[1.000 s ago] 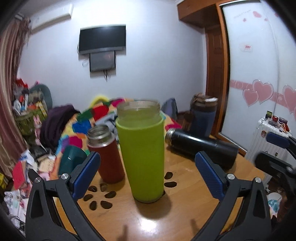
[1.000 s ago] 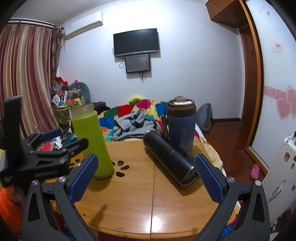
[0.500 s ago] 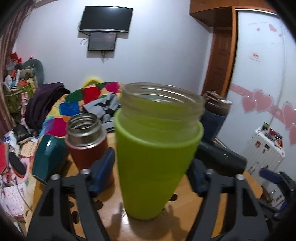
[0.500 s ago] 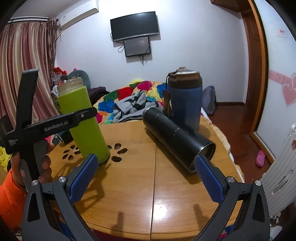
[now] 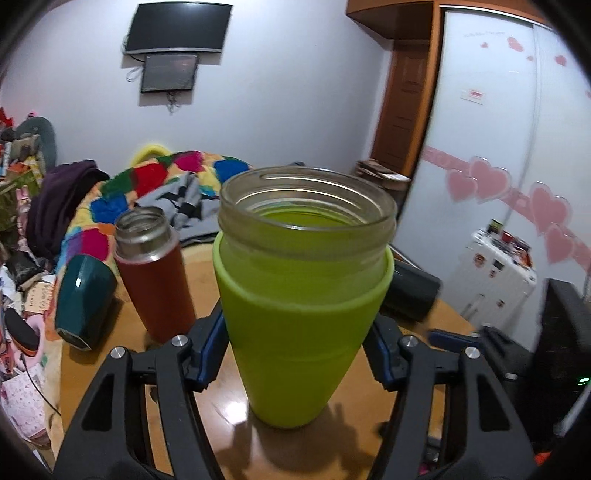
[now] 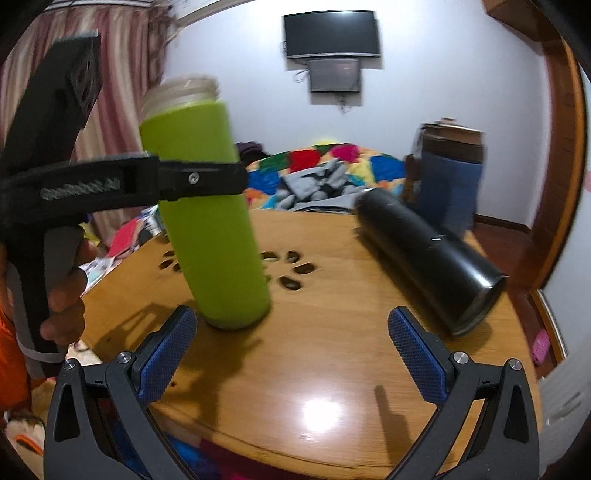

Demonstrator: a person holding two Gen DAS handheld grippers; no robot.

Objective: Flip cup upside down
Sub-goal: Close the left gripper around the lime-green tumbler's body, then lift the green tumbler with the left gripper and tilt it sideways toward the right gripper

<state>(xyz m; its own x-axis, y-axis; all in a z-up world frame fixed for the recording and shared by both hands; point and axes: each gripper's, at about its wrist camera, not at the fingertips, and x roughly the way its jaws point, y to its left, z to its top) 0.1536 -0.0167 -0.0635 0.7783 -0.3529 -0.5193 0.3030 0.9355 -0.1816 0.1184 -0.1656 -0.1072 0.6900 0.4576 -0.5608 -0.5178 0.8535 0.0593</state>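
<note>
Room: bedroom with pale walls, a dark TV on the far wall, striped curtains at left, a patchwork quilt on the bed behind.
Table: round, glossy wood, a ring of oval cut-outs near its middle, a bright glare spot near the front edge.
Cup: tall cylinder, matte lime sleeve below a clear threaded glass neck, mouth up; its base meets the table, leaning slightly in the right wrist view.
Left tongs: black frame, blue ribbed pads; both pads pressed to the sleeve's sides at mid-height, clamped on the cup.
Right tongs: pads set wide apart, holding nothing, low over the front of the table; the cup stands just beyond the left pad.
Red flask: metal rim, upright, just left of the cup.
Teal cup: glossy, on its side at the table's left edge.
Black flask: smooth cylinder lying on its side, well right of the cup.
Blue mug: upright with a brown lid, behind the black flask.
</note>
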